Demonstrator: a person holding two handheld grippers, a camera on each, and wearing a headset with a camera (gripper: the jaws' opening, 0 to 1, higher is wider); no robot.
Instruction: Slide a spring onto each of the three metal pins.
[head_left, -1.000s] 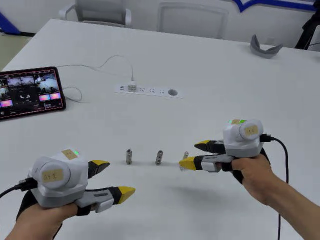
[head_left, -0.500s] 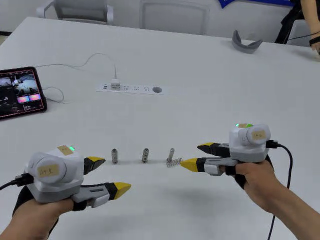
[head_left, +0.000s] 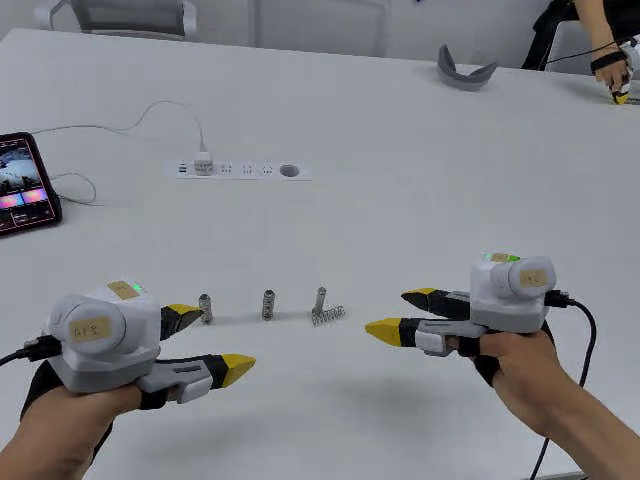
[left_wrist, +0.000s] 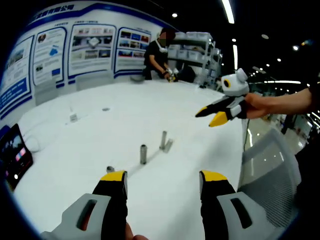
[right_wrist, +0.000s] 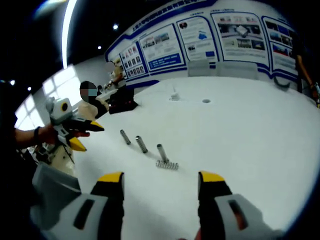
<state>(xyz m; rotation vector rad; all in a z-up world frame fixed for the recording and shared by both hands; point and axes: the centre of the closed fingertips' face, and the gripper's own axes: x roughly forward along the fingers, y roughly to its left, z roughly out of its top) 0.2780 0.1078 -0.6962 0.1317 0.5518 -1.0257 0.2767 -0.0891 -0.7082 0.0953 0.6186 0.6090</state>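
Observation:
Three small metal pins stand in a row on the white table: left pin (head_left: 205, 308), middle pin (head_left: 268, 304), right pin (head_left: 320, 302). The left and middle pins look ribbed, as if wrapped by springs. A loose spring (head_left: 331, 315) lies flat on the table against the right pin's base, also seen as spring (right_wrist: 167, 164) and spring (left_wrist: 168, 145). My left gripper (head_left: 212, 340) is open and empty, close to the left pin. My right gripper (head_left: 402, 313) is open and empty, a short way right of the loose spring.
A white power strip (head_left: 235, 170) with a plugged cable lies behind the pins. A tablet (head_left: 20, 192) sits at the left edge. A grey headband (head_left: 467, 68) rests at the back right, near another person's hand (head_left: 610, 72). Chairs stand beyond the far edge.
My right gripper has drawn back to the right, away from the right pin. The spring that was at its tip now lies on the table beside that pin. The head camera has shifted.

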